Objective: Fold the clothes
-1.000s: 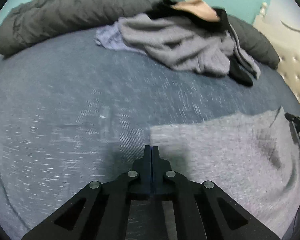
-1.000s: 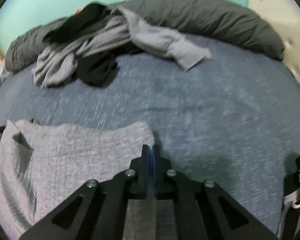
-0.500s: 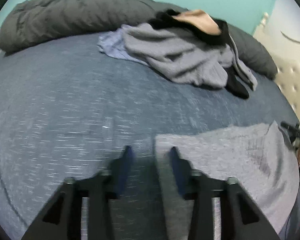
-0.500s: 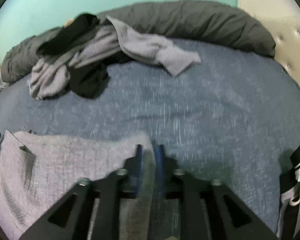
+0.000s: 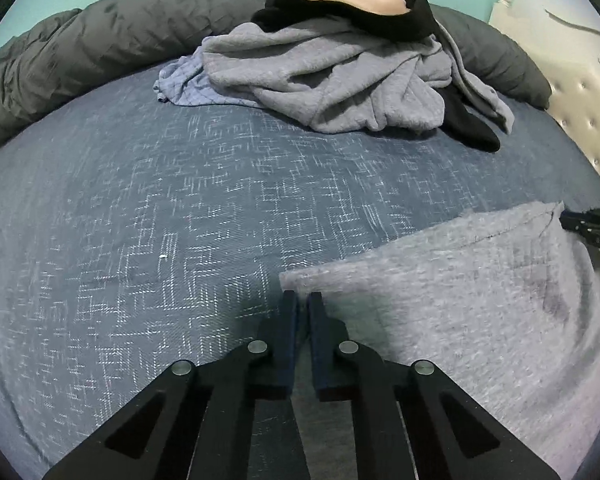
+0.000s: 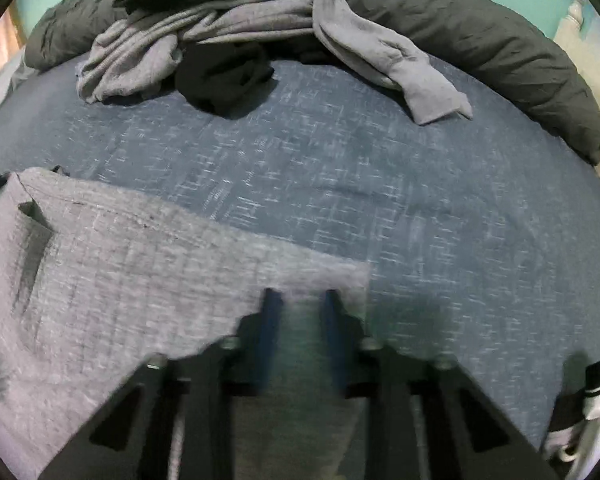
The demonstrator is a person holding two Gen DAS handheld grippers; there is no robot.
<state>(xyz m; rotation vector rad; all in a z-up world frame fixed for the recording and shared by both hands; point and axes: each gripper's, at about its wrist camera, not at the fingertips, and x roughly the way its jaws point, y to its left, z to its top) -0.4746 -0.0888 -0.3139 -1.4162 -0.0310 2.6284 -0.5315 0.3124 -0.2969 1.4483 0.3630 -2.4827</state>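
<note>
Black left gripper [image 5: 303, 300], right gripper [image 6: 300, 298], blue-padded jaws, silver screws, triangular cut-outs

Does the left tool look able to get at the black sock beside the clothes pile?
Likely yes, moving forward: only blue bedspread separates left tool and black sock. Its jaws have just closed by the corner of the grey garment; whether on cloth is unclear.

Open bedspread [image 5: 180, 208]; clothes pile [image 5: 332, 76] seemingly far.
</note>
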